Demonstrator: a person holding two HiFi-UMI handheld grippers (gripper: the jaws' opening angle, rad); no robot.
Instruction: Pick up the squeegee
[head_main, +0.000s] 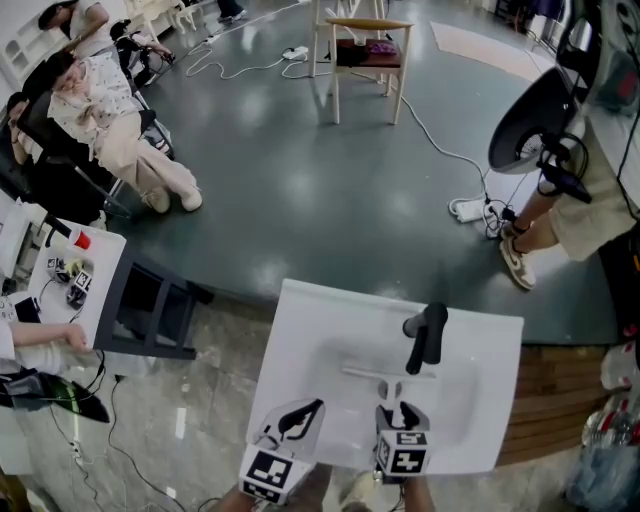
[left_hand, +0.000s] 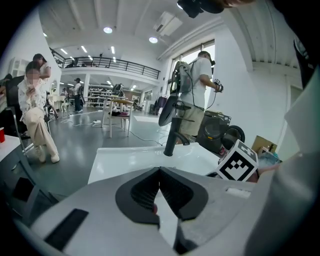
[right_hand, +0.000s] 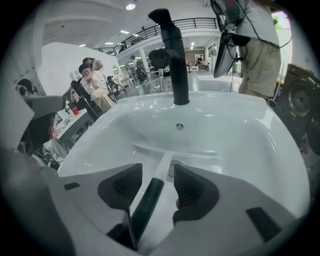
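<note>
"Reaching for the squeegee (right_hand: 149, 197) already, or only lining up?"

"Lined up, I'd say. It lies flat in the white sink (right_hand: 240, 145), on my side of the black faucet (right_hand: 175, 60). The blade sits crosswise below the faucet and the dark handle runs back toward me. My right gripper (right_hand: 157, 172) points steeply down with its claw spread wide. The handle passes between the two pads, and neither one presses on it."

"So nothing is held yet?"

"Nothing. The grasp is the step in hand. The left gripper (left_hand: 160, 172) hangs nearer me than the faucet and off to its left, claw pressed together on nothing."

"What does the next move want?"

"I judge it wants the right claw closed squarely on the dark grip, not on the pale neck nearer the faucet. Then a straight lift, so the blade comes off the basin level. The handle looks round and smooth, so an off-centre pinch may let it roll or slip out. I'd settle a touch lower before closing."
</note>
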